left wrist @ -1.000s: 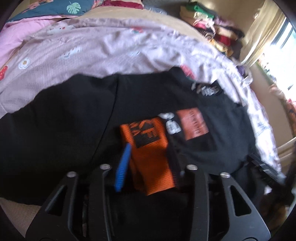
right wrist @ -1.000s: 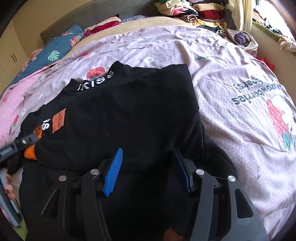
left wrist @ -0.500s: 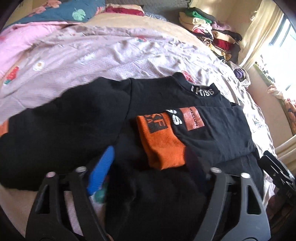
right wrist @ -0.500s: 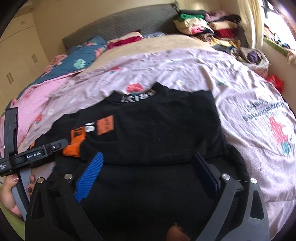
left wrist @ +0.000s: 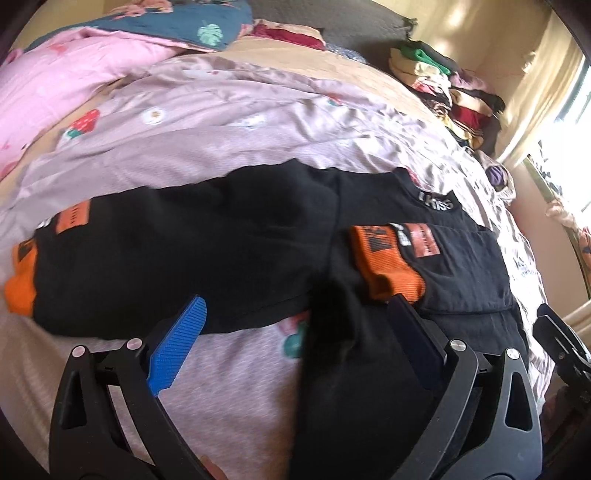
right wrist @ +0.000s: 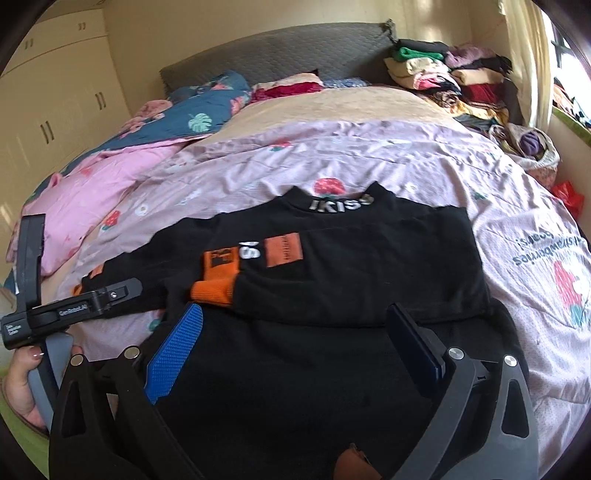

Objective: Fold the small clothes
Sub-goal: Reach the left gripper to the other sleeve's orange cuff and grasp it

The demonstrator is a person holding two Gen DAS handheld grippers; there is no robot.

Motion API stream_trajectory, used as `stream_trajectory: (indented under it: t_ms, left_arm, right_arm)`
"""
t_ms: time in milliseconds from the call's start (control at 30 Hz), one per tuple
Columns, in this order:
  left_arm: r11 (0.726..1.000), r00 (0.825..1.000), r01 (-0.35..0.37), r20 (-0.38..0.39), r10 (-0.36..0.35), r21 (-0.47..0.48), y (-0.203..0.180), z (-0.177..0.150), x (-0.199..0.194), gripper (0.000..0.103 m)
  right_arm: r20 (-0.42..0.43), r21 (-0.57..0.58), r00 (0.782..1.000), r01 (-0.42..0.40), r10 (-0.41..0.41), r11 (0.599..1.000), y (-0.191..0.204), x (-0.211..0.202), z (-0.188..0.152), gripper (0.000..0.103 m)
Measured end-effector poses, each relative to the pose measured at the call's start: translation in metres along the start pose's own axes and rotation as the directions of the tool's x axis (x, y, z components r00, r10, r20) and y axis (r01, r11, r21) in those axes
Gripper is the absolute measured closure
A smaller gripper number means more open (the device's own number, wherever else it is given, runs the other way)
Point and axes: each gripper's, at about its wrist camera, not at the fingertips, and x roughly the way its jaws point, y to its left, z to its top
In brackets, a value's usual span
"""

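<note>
Bright daylight from the window point(left wrist: 569, 155) on the right side, blown out to plain white there in both views. Warm sunny patches on the cream wall point(right wrist: 332, 14) and on the pale pink printed bedsheet point(right wrist: 424, 162). Very dark and flat across the black long-sleeved top with orange cuffs point(right wrist: 351, 266), folds hard to pick out. Soft smeared blur in the left wrist view, most of all along the top's sleeve point(left wrist: 147, 251). Sharper in the right wrist view. Strong round bending at the edges, with black corners. Stack of folded colourful clothes point(right wrist: 443, 70) a bit fuzzy far back.
</note>
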Motion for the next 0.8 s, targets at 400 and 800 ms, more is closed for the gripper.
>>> stream_trajectory:
  t_ms: [400,800]
  left_arm:
    - [0.993,0.999,-0.046,-0.003,0.046,-0.109,0.062,-0.02,-0.014,0.011]
    - [0.972,0.999,-0.047,-0.014,0.045,-0.23,0.115,-0.033,-0.021,0.011]
  right_arm:
    - [-0.02,-0.121,0.997,-0.07,0.068,0.99,0.069,0.007,-0.002,0.004]
    - [-0.077,-0.222,0.992,-0.117,0.102,0.968,0.125,0.025,-0.014,0.004]
